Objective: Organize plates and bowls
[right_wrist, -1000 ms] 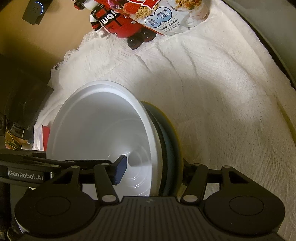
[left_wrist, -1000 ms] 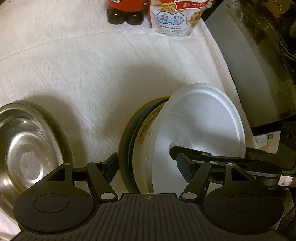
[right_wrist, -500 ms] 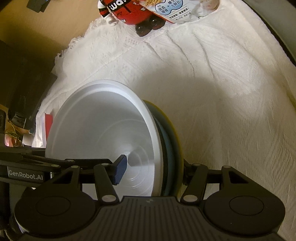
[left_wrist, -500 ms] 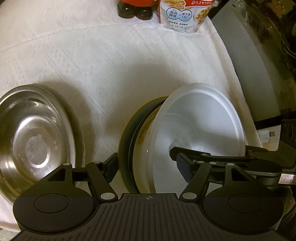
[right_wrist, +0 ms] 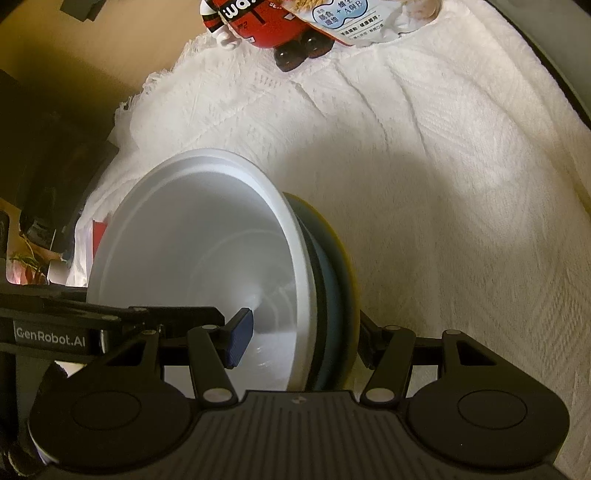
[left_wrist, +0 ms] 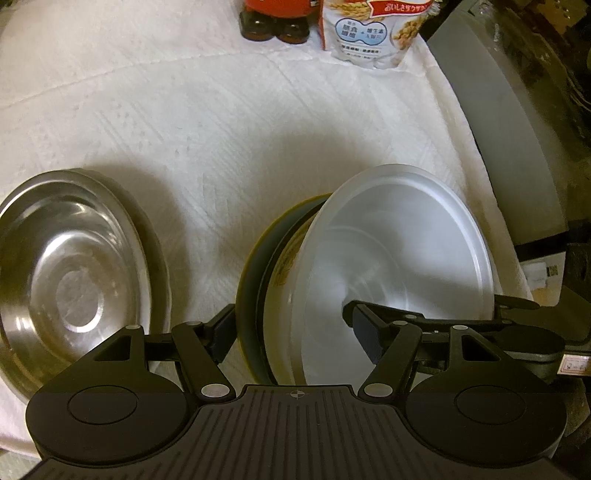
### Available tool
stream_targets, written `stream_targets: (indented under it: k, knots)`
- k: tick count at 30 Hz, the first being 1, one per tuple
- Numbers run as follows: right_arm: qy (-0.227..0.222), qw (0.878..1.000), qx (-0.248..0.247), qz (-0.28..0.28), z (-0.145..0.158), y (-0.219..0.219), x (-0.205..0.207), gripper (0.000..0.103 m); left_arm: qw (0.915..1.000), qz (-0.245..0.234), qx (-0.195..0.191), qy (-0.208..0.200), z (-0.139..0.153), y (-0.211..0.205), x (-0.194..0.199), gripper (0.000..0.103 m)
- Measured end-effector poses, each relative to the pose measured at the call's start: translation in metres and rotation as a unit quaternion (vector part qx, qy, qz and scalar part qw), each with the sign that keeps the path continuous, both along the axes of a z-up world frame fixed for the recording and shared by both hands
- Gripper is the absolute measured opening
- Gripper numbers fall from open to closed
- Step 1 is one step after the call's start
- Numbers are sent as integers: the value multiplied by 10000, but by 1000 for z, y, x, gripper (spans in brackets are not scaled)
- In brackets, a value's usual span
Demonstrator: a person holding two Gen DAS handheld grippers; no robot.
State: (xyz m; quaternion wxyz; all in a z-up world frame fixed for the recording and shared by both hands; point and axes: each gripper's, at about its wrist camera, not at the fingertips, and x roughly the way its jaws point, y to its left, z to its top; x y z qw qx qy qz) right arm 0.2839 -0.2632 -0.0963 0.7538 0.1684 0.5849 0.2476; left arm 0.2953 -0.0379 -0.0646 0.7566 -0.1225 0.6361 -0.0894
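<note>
In the left wrist view the steel plate [left_wrist: 70,266] lies flat on the white cloth [left_wrist: 229,122] of the worktop at about nine o'clock, well apart from the held stack. That stack, a white bowl [left_wrist: 402,251] nested over a dark yellow-rimmed plate [left_wrist: 255,266], stands on edge at centre, with the left gripper [left_wrist: 291,328] clamped across its near rim. The right gripper [right_wrist: 303,336] bites the same rim, so both jaws carry it; the steel plate is nearer the left hand, probably the stacking target.

One white bowl [left_wrist: 402,236], one steel bowl [left_wrist: 70,269], one snack bag [left_wrist: 369,33].
</note>
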Motion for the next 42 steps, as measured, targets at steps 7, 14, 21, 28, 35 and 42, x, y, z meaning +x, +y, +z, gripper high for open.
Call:
stream_targets:
  k: [7,14,21,28,35,42]
  knots:
    - [-123,9997,147,146,-3,-3,2,59,9999,132,57,22,0,-2,0,72]
    - [-87,9992,203,-348,-5,-7,-7,59,9997,-139,146,-103,0,-7,-3,72]
    - [-2,9979,181,-615,-2,-3,-11,59,9992,-360,-155,-104,-4,1,-2,73]
    - [7,9982,19,-593,-1,-1,-12,59,9987,-411,-313,11,-11,1,0,73]
    - [229,9979,105,-595,-2,-1,-10,53,9988,-313,-379,36,-12,2,-2,73]
    - [304,9974,8,-650,1,4,-8,53,9985,-143,-513,91,-10,6,-3,73]
